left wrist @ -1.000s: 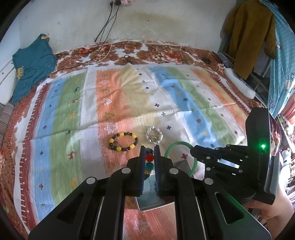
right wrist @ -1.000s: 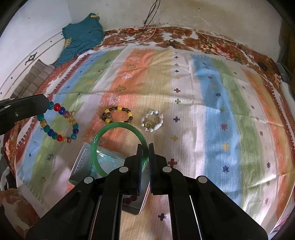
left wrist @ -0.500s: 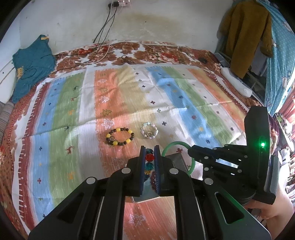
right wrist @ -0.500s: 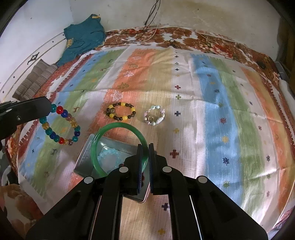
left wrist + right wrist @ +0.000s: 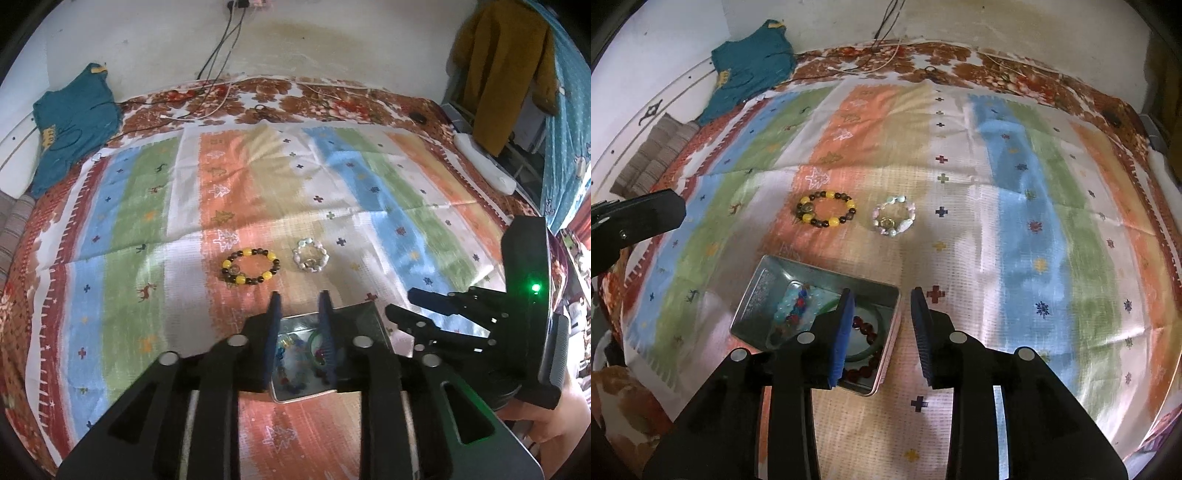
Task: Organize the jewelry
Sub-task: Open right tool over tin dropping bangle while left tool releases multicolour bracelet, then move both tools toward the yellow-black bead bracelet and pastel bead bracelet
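Both my claws, left gripper [image 5: 298, 295] and right gripper [image 5: 882, 291], gaped wide, gripping nothing. The shallow rectangular metal tin [image 5: 764, 280] held several bracelets; the yellow-and-dark beaded bracelet [image 5: 826, 213] and pale pastel beaded bracelet [image 5: 894, 220] lay beyond it (loose beads roll), so a clumsy pinch risked scattering them.

Right gripper [image 5: 882, 301], jaws apart, hovers over the tin [image 5: 764, 284] of bracelets.
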`<state>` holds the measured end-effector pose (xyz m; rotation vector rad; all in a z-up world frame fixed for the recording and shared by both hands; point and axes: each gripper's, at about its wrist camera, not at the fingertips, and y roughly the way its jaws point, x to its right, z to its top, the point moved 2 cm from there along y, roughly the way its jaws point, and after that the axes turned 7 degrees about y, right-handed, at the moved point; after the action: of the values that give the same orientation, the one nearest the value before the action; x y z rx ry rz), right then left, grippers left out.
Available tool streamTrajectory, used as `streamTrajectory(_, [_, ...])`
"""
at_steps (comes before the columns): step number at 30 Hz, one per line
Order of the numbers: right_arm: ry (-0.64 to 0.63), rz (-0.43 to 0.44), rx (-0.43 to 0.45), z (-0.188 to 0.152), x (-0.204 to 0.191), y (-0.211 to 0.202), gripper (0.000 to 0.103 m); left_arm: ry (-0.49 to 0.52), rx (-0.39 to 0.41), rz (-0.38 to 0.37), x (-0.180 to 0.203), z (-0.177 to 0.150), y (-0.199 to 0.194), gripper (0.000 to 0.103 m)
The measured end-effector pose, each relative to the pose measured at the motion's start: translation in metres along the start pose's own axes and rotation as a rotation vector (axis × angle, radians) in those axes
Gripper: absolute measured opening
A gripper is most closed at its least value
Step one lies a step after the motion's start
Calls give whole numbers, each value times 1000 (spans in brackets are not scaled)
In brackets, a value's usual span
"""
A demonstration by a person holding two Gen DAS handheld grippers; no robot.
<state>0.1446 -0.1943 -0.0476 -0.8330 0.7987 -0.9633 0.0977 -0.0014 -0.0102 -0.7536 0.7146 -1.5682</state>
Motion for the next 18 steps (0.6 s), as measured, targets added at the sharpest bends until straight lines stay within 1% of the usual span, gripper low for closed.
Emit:
streamTrajectory(2, [2,0,-4,0,1,1,33,-9,-4,8,-4,1,2,25])
streamTrajectory(6, [10,0,-6,1,3,1,40,-24,-19,21,-11,1,8,32])
streamTrajectory(10, [25,3,-11,2,6,3,41,-42,-29,31,-18,1,12,36])
streamTrajectory(14, [34,-1,-13,3,8,5,45,-59,-34,38,-23,1,15,42])
streamTrajectory(18, [47,8,-10,6,10,6,47,-65,-43,47,-26,1,19,42])
